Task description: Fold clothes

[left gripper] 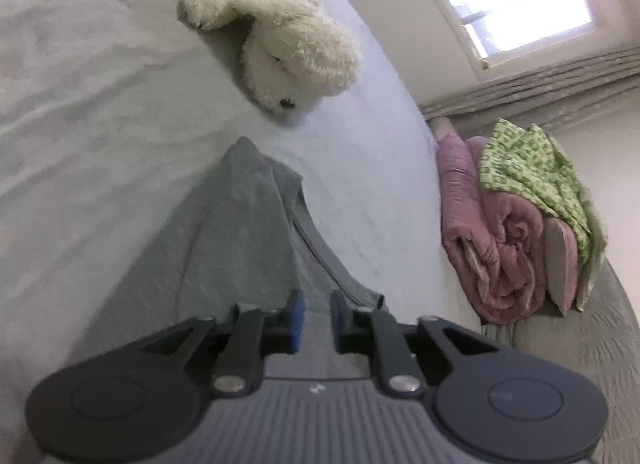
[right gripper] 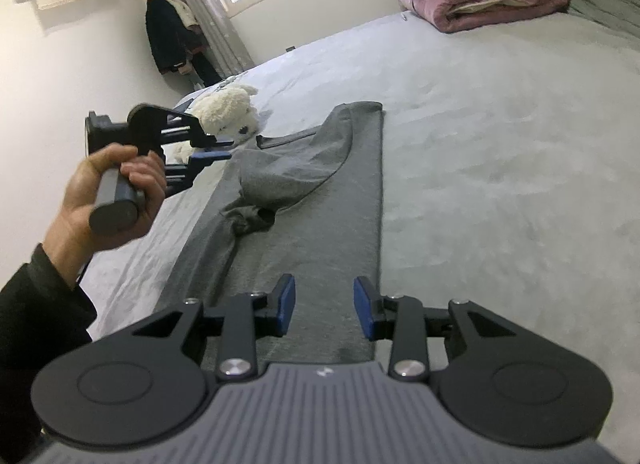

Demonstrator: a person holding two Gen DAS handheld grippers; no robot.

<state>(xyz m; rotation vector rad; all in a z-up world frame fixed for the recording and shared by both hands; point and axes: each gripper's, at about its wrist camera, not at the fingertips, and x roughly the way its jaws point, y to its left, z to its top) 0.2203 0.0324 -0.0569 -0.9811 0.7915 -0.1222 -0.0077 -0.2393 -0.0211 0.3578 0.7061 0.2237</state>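
A grey shirt [right gripper: 320, 204] lies lengthwise on the pale bed sheet [right gripper: 500, 144], its right side folded in to a straight edge and a sleeve bunched over the middle. My right gripper [right gripper: 324, 306] hovers open over the shirt's near end, with nothing between its blue pads. A hand holds my left gripper [right gripper: 229, 148] at the shirt's far left edge. In the left wrist view the left gripper [left gripper: 318, 320] stands slightly open above the grey shirt [left gripper: 240, 232], and its pads press on nothing.
A white plush toy [left gripper: 280, 36] lies on the bed beyond the shirt. A rolled pink quilt [left gripper: 496, 240] with a green patterned cloth [left gripper: 532, 168] sits at the bed's far end. A dark coat [right gripper: 172, 40] hangs by the window wall.
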